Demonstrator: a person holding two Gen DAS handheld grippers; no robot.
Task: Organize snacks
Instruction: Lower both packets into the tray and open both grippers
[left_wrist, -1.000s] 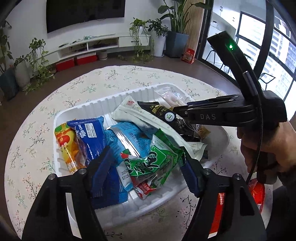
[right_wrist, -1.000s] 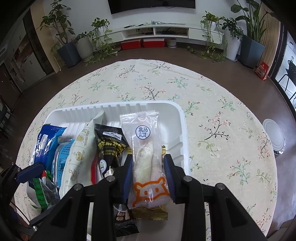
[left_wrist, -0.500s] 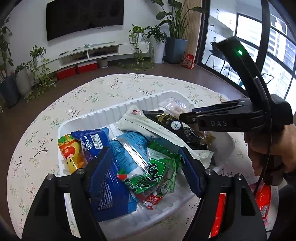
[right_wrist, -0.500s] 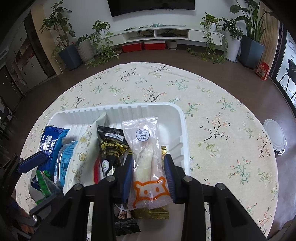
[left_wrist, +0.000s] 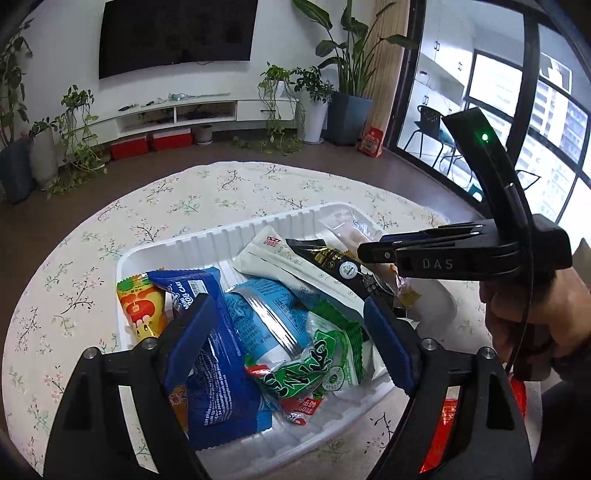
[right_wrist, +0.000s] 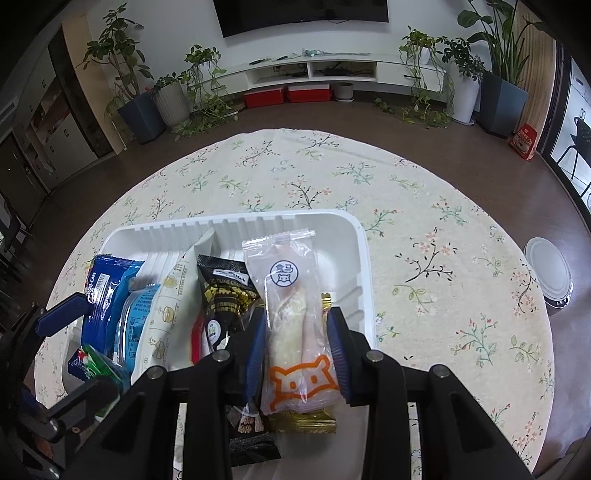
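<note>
Several snack packets already crowd the white tray (right_wrist: 364, 258) as the right gripper (right_wrist: 297, 338) clamps a clear bear-print packet (right_wrist: 291, 295) over it. Left gripper (left_wrist: 288, 328) fingers stand apart above a green packet (left_wrist: 321, 365); a red packet (left_wrist: 441, 417) waits on the table (left_wrist: 184, 199).

The desk (right_wrist: 424, 206) was covered in a cream cloth printed with small floral sprigs. The tray (right_wrist: 364, 258) was plain white (ribbed walls). One packet (right_wrist: 295, 317) was clear, with an orange animal face and a navy round mark. A blue packet (left_wrist: 218, 350), a green-and-white packet (left_wrist: 317, 365), a black-and-gold packet (right_wrist: 225, 291) and a yellow-and-red packet (left_wrist: 138, 306) were noted. Each hand-held gripper was black with blue pads (right_wrist: 336, 343).
</note>
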